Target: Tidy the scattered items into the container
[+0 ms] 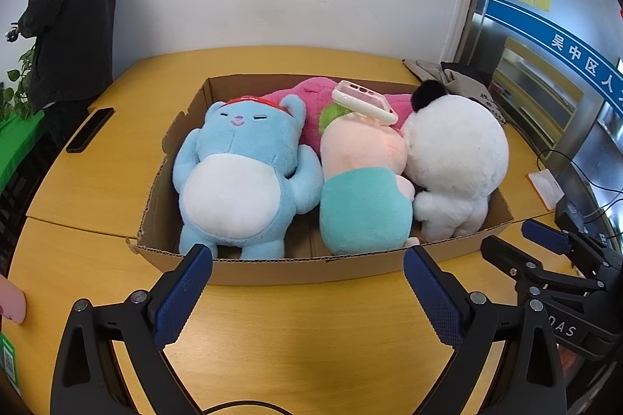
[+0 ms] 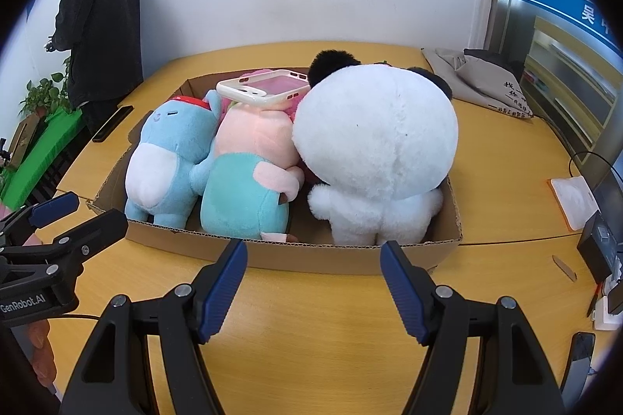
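Nearby, dark phone [image 1: 90,129] (seemingly) beside box [image 1: 307,269]

Bright even light; sharp; fisheye-warped, dark corners.

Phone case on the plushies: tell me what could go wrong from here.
1. The phone case lies tilted on the pink plush; jostling the box could tip it off.
2. The panda rises well above the rim and may topple out.
3. The black phone lies near the table edge and could be knocked off.
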{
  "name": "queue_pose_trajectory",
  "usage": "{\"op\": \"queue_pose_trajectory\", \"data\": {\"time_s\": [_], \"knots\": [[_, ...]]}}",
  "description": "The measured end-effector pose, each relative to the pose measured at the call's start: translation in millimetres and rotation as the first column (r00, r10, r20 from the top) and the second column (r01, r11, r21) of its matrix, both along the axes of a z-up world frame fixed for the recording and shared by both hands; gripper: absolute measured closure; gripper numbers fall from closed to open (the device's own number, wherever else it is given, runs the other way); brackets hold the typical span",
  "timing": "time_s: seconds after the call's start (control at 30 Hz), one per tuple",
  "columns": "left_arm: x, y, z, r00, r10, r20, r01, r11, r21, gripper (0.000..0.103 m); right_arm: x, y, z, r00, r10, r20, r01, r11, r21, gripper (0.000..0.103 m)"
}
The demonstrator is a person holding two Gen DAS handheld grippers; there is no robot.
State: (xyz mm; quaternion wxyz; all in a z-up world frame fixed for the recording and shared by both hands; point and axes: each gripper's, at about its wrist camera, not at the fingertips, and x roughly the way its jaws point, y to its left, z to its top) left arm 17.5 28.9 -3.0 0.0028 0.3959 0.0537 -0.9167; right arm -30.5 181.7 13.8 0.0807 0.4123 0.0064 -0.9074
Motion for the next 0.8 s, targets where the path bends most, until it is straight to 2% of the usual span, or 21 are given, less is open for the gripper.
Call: {"op": "queue_pose_trajectory", "data": {"time_s": [0.53, 0.8], "knots": [[0.8, 1.3, -6.1, 1.0, -0.005, 0.011, 0.005, 1.0, 0.019, 0.001, 0.4, 0.7, -1.9, 1.0, -0.02, 0.0, 0.02, 1.0, -0.009, 0.032], [3.0, 5.6, -5.4, 1.0, -0.007, -0.001, 0.007, 1.0, -0.005, 0.0, -0.4, 2.8, -4.3, 1.0, -0.029, 0.002, 0.029, 1.0, 0.001, 0.032]]}}
